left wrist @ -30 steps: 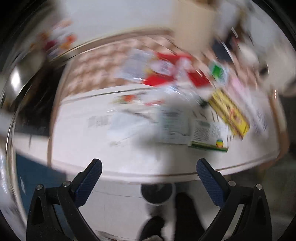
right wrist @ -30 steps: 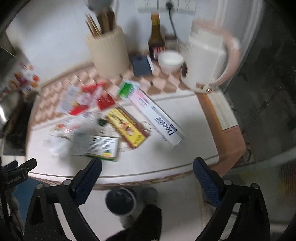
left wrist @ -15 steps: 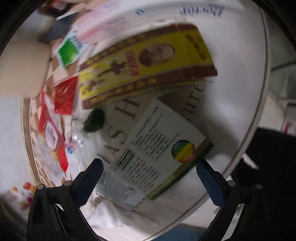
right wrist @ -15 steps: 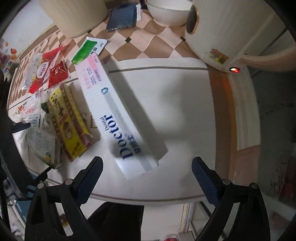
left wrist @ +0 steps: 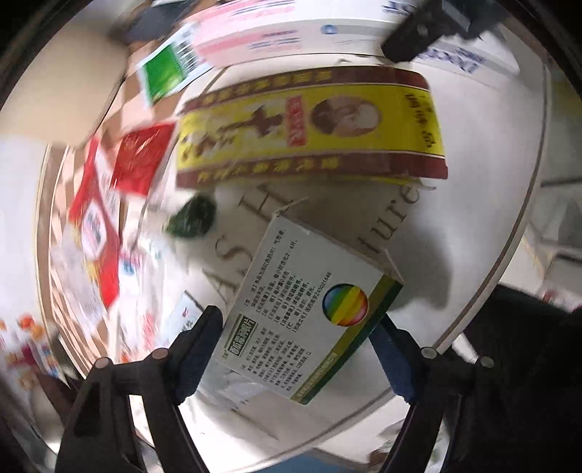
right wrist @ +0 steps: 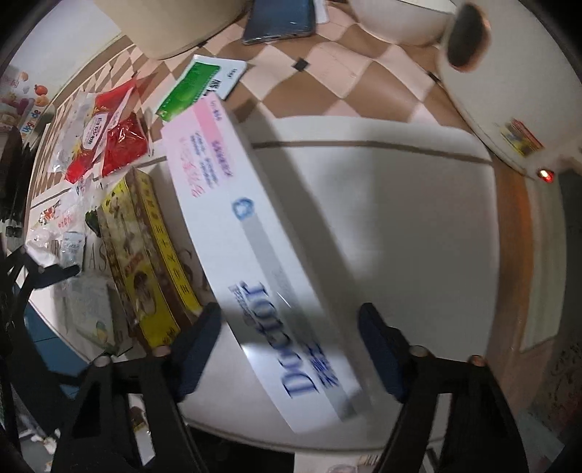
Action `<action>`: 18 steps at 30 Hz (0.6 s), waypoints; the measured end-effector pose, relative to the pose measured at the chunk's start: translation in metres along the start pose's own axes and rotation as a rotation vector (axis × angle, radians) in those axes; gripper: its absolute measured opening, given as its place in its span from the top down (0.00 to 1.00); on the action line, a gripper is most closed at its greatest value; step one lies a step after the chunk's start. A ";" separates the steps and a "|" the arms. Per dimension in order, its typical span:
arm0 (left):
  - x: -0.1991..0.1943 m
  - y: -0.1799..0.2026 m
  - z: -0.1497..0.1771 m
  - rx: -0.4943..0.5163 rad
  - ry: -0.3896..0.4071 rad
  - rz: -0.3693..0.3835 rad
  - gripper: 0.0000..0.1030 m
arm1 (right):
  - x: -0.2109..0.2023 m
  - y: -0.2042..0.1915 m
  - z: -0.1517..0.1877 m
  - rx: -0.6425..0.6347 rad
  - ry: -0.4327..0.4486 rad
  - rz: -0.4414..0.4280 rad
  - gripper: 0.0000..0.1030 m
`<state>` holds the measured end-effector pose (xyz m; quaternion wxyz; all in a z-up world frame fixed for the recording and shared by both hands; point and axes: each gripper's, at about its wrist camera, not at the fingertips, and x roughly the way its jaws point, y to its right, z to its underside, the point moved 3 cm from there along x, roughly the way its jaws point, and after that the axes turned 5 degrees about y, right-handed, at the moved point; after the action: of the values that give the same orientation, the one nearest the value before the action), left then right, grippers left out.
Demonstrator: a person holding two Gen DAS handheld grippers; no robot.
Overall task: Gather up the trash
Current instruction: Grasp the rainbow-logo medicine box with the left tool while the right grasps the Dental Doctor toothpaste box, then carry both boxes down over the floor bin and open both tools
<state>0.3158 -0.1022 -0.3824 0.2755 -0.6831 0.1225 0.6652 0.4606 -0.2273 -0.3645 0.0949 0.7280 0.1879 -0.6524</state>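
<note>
A white-and-green medicine box (left wrist: 309,316) with a rainbow dot lies on the white tabletop (left wrist: 483,163). My left gripper (left wrist: 296,320) points down over it. The jaws are closing, with the box between them and the pads right at its edges. A long pink-and-white "Doctor" box (right wrist: 262,233) lies slantwise under my right gripper (right wrist: 289,313). Those jaws are closing too, and a gap still shows at the right pad. A yellow-and-brown box (left wrist: 309,123) lies between the two boxes.
Red packets (right wrist: 116,145), a green-and-white carton (right wrist: 200,83) and a dark green scrap (left wrist: 191,218) lie further back. A phone (right wrist: 280,18), a bowl (right wrist: 400,18), a cream holder (right wrist: 174,25) and a white kettle (right wrist: 509,91) stand at the rear. The table edge runs just behind both grippers.
Both grippers have dropped from above the table to just over the boxes. The left one rolled. Each pair of jaws has narrowed around its box.
</note>
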 end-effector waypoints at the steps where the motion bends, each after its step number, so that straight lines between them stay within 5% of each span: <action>1: 0.000 -0.004 0.005 -0.039 -0.001 -0.006 0.23 | 0.003 -0.005 -0.002 -0.013 0.014 0.016 0.38; 10: -0.007 -0.059 0.058 -0.405 0.040 -0.017 0.24 | -0.013 -0.032 0.017 0.011 0.169 0.059 0.48; 18: -0.033 -0.101 0.103 -0.586 0.156 -0.036 0.26 | -0.054 -0.040 0.053 0.118 0.259 0.017 0.52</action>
<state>0.2804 0.0298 -0.3251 0.0683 -0.7847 -0.0661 0.6126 0.3922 -0.2188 -0.3134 0.0321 0.8121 0.1536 -0.5619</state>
